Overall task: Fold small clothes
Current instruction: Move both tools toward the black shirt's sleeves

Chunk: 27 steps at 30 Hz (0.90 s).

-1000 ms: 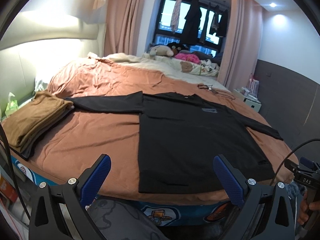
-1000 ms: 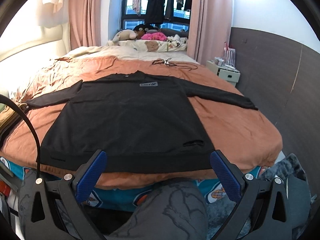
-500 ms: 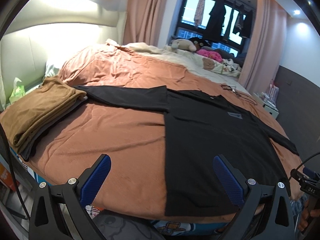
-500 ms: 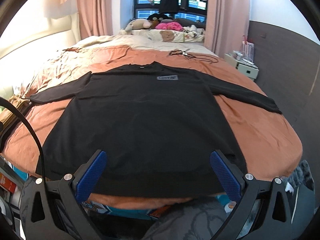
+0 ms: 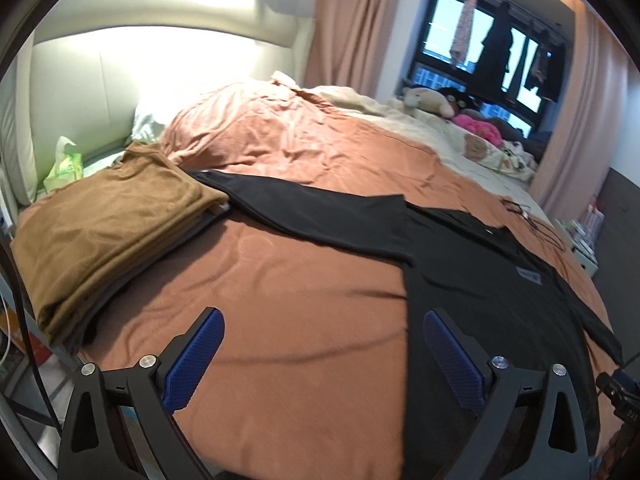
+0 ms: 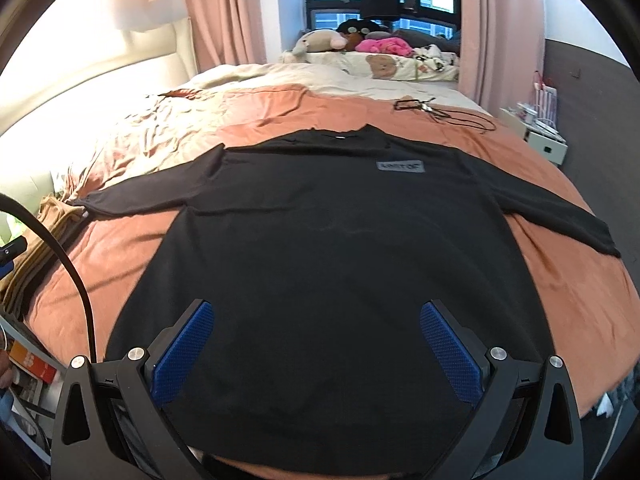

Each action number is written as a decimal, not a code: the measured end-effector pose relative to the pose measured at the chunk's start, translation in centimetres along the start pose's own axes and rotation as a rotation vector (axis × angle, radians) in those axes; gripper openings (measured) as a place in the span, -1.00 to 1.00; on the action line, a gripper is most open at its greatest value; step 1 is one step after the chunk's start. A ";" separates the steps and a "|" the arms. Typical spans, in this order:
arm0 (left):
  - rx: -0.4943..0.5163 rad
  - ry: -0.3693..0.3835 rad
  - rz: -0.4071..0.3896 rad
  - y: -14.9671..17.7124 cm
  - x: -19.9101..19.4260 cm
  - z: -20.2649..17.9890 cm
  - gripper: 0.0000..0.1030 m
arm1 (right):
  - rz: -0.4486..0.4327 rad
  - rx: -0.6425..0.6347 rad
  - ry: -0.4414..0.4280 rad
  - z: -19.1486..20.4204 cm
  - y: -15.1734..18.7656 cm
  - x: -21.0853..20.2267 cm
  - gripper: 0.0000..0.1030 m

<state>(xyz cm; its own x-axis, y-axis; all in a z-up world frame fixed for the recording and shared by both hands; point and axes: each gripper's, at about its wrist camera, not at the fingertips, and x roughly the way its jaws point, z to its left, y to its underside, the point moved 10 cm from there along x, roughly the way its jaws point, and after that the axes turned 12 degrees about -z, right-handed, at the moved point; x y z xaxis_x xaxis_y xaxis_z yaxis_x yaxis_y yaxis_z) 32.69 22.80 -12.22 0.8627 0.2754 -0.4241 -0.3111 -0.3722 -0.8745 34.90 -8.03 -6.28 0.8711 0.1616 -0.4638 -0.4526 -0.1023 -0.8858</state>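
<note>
We have the black long-sleeved shirt (image 6: 340, 264) spread flat on the bed (image 6: 580, 304), hem along the near edge and collar toward the far edge where the soft toys (image 6: 320, 42) sit; its body runs near to far, while the two sleeves stretch sideways toward the bed's left and right edges. Our left gripper (image 5: 322, 360) hovers spread wide over bare sheet beside the shirt's left side seam, and our right gripper (image 6: 316, 352) hangs equally spread above the lower body of the shirt, holding nothing. We judge the fold not yet begun. To do it well we should pinch one sleeve near its cuff (the left cuff lies against the folded brown clothes (image 5: 108, 236) at the left edge) and carry it across without dragging the body askew.
</note>
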 end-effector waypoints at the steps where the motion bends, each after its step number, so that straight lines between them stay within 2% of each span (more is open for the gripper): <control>1: -0.007 -0.008 0.000 -0.4 0.7 0.5 0.90 | 0.002 -0.008 -0.009 0.1 -0.2 0.5 1.00; 9: -0.044 -0.034 0.016 -2.7 5.2 3.2 0.67 | 0.022 -0.054 -0.056 1.0 -1.9 4.6 1.00; 22: -0.064 -0.094 0.105 -3.8 14.5 5.7 0.62 | 0.048 -0.041 -0.129 2.4 -4.2 11.5 1.00; 27: -0.075 -0.139 0.157 -3.4 18.6 6.3 0.62 | 0.072 -0.049 -0.159 3.1 -4.8 13.8 0.69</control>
<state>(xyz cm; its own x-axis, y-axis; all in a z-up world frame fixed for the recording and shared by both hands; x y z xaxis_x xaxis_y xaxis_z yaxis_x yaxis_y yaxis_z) 47.24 34.81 -18.60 0.7415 0.3262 -0.5864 -0.4019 -0.4838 -0.7774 48.48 -2.23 -8.52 0.7941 0.3048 -0.5258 -0.4992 -0.1664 -0.8504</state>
